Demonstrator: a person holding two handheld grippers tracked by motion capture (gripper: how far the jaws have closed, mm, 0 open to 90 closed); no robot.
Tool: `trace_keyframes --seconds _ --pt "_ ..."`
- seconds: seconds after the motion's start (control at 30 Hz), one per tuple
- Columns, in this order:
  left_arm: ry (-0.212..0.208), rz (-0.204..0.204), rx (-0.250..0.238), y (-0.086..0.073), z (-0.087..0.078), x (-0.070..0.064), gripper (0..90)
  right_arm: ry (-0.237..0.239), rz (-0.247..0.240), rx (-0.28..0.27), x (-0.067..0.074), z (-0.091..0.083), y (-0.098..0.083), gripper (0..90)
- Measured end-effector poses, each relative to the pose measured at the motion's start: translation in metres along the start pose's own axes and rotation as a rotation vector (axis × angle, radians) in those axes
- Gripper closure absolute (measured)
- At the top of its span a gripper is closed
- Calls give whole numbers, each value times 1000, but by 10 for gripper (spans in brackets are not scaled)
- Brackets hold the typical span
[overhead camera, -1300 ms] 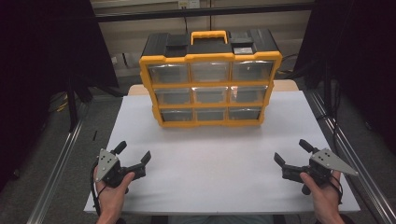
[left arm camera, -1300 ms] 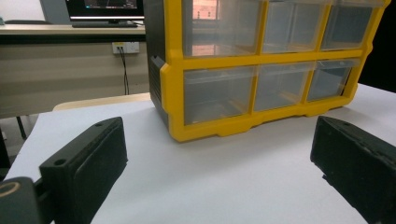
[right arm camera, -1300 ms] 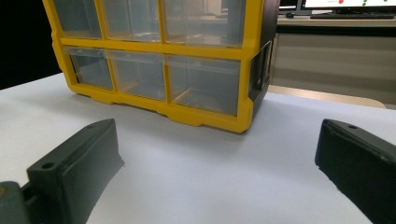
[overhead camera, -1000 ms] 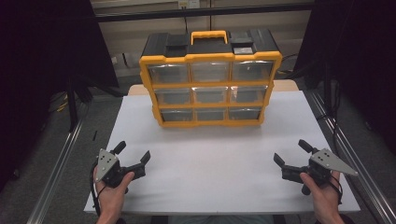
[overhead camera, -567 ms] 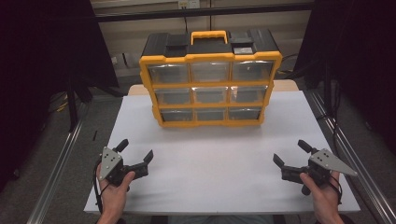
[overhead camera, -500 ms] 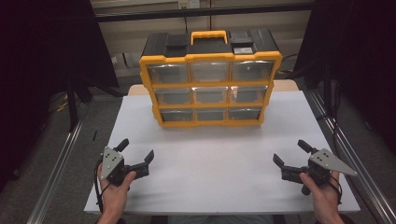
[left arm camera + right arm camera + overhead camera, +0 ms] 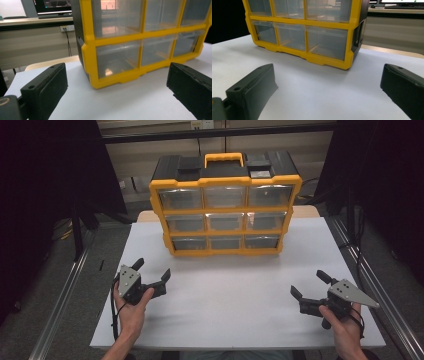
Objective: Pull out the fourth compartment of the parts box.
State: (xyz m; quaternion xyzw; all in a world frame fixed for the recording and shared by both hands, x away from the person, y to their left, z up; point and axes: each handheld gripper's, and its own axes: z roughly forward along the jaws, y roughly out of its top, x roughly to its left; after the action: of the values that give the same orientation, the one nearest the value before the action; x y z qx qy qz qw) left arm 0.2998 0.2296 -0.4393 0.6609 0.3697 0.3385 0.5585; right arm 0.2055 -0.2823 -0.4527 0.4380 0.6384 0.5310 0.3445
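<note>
A yellow and black drawer cabinet (image 7: 225,202) with clear drawers and a yellow handle stands at the back of the white table (image 7: 230,290). All its drawers look closed. My left gripper (image 7: 151,270) is held open at the front left, a short way in front of the cabinet's lower left corner (image 7: 100,75). My right gripper (image 7: 309,284) is open at the front right, facing the cabinet's lower right corner (image 7: 347,62). Nothing is between either pair of jaws. A small object lies inside the bottom left drawer (image 7: 108,72).
Metal rails (image 7: 65,295) run along both sides of the table. Behind the cabinet is a beige wall with a power socket (image 7: 65,28), and a desk with a monitor (image 7: 53,6). Bare white tabletop lies between the two grippers.
My left gripper has shifted a little to the right and forward, toward the cabinet. The right gripper has stayed where it was.
</note>
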Motion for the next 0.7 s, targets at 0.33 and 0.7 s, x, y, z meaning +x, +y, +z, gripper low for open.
trace_keyframes --seconds 0.33,0.7 --pt "-13 90 -48 19 21 1 19 0 7 -4 -1 -1 0 0" --pt "-13 314 -60 36 42 -5 38 -2 9 -3 -1 -1 0 0"
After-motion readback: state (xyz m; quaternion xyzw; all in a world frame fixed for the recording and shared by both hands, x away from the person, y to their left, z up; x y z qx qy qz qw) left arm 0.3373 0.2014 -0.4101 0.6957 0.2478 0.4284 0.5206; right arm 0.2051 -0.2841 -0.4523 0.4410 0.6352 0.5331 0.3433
